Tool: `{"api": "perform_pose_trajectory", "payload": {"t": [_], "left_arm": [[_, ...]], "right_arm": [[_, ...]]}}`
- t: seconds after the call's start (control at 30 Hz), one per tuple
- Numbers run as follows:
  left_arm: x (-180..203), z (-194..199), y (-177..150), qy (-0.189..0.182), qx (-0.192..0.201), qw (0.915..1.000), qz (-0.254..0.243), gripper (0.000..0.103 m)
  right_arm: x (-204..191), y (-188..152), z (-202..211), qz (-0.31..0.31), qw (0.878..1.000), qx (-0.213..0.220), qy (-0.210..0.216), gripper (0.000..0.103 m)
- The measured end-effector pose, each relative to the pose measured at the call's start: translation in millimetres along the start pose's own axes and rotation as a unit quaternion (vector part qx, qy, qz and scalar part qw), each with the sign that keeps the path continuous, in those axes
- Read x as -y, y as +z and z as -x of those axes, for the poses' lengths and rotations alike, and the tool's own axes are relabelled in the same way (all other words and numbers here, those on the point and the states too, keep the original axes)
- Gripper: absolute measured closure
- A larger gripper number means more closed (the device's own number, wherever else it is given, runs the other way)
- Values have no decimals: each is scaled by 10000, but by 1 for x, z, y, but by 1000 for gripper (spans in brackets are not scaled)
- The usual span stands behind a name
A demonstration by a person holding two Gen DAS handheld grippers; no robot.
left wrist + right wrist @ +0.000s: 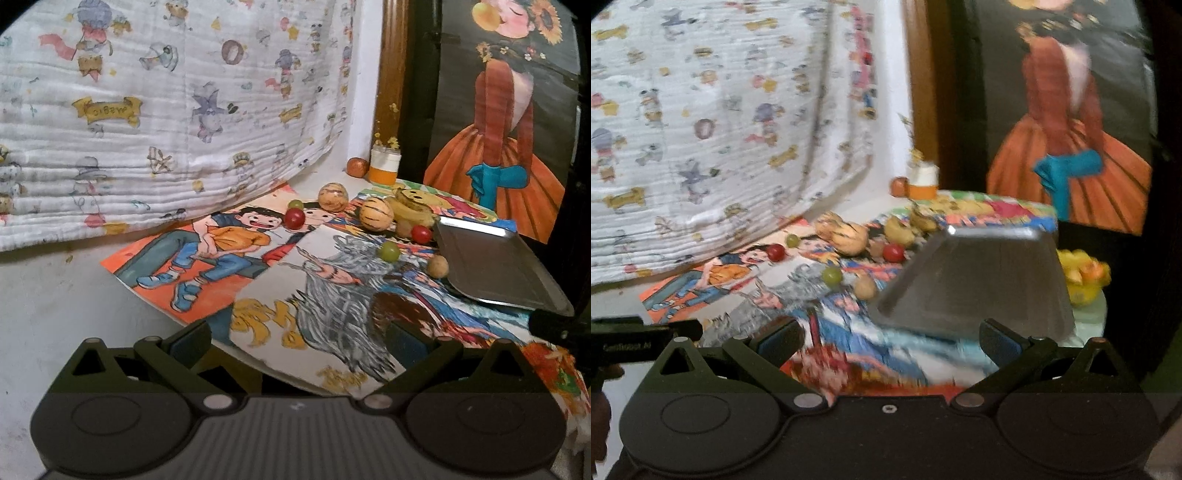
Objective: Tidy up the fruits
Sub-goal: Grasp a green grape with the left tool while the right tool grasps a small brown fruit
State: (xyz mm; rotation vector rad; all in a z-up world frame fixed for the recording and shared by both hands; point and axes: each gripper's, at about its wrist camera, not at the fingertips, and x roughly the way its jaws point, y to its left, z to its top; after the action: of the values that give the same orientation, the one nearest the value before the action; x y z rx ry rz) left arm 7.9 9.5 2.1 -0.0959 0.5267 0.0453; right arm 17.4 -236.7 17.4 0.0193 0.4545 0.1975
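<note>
Both tongs, left (297, 338) and right (890, 341), hang spread and empty, so a careless nudge could roll the round grape (388, 252) off the surface, missing the tray (498, 266).

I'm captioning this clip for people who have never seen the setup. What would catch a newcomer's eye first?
Probably the bright cartoon drawings covering the table, with small fruits scattered over them: red cherry tomatoes, green grapes and two striped melons. To the right lies an empty metal tray, and behind it stands a painting of a figure in an orange dress. Both grippers, left and right, are open and empty.
</note>
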Motion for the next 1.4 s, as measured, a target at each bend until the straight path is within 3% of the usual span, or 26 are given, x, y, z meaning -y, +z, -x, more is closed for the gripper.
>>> {"api": "perform_pose_trajectory", "payload": {"t": [0.23,0.43,0.73,1.07,1.3,1.4], "left_arm": [[-18,-22,31,295,87,9995,0,0],[-27,-49,54,330,12,9995,-26,0],[-1,-100,76,-492,-338,9974,-411,0],[41,-155,87,-1164,-636,9860,-1005,1],[49,-175,86,-1443,-722,9807,-1103,15],[50,-180,85,-1548,-763,9791,-1079,22]], "right_arm": [[0,53,-26,717,9960,-58,535,0],[0,64,-51,985,9917,-132,814,0],[-3,57,-105,1974,9707,-678,1194,1],[0,52,-143,2273,9576,-912,1514,25],[-6,46,-153,2448,9512,-957,1616,45],[-6,45,-156,2421,9515,-973,1628,47]]}}
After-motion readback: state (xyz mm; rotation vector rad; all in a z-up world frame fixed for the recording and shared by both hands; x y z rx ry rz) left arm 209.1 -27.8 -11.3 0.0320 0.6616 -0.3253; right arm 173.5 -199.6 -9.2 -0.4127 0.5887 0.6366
